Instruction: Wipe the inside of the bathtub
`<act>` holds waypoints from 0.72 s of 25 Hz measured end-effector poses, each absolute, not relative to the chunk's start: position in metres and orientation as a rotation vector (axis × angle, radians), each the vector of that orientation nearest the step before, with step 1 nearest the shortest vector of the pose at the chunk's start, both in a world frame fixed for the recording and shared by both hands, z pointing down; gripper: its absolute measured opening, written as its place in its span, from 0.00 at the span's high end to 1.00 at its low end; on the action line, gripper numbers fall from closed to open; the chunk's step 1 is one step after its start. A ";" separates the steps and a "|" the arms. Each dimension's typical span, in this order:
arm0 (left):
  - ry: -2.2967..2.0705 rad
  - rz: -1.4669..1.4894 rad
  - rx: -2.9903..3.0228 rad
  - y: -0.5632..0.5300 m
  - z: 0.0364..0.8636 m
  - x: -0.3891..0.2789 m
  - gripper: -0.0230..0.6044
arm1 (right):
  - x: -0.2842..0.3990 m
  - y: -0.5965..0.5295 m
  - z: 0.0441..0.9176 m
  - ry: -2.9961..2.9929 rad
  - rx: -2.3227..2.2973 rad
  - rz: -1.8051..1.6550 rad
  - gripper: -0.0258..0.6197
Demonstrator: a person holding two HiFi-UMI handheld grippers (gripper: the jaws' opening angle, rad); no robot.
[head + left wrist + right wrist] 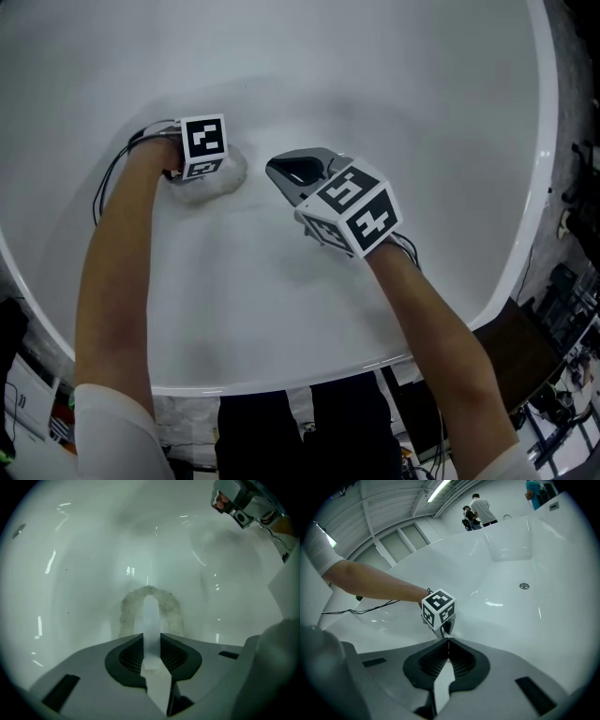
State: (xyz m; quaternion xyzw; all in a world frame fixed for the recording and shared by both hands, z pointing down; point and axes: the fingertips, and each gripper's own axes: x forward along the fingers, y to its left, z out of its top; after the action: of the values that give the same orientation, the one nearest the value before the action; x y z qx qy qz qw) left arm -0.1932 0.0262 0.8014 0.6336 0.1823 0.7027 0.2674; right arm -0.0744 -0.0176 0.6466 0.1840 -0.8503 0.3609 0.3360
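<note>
I look down into a white bathtub (394, 103). My left gripper (199, 180) is shut on a pale grey cloth (223, 178) and holds it flat against the tub's inner wall. In the left gripper view the cloth (174, 613) shows as a speckled arch around the left gripper (150, 605), with a white strip of it between the jaws. My right gripper (283, 172) hovers just right of the cloth, shut on nothing. In the right gripper view the right gripper (448, 640) points at the left gripper's marker cube (438, 608).
The tub's near rim (281, 377) runs below my forearms. A round drain (524, 586) sits in the tub floor beyond the left gripper. Cables (112, 173) trail from the left gripper. Boxes and clutter (562, 375) stand on the floor at right. People (480, 510) stand far behind the tub.
</note>
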 end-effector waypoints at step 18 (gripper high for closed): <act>0.544 1.806 1.741 0.030 0.771 -0.133 0.83 | -0.039 -0.022 0.629 -2.227 0.536 0.968 0.93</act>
State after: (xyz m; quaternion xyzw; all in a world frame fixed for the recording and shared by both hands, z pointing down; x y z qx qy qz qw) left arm -0.1325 0.0296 0.7711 0.6506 0.2031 0.6746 0.2836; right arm -0.0385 -0.0219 0.6288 0.2040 -0.8480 0.3687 0.3216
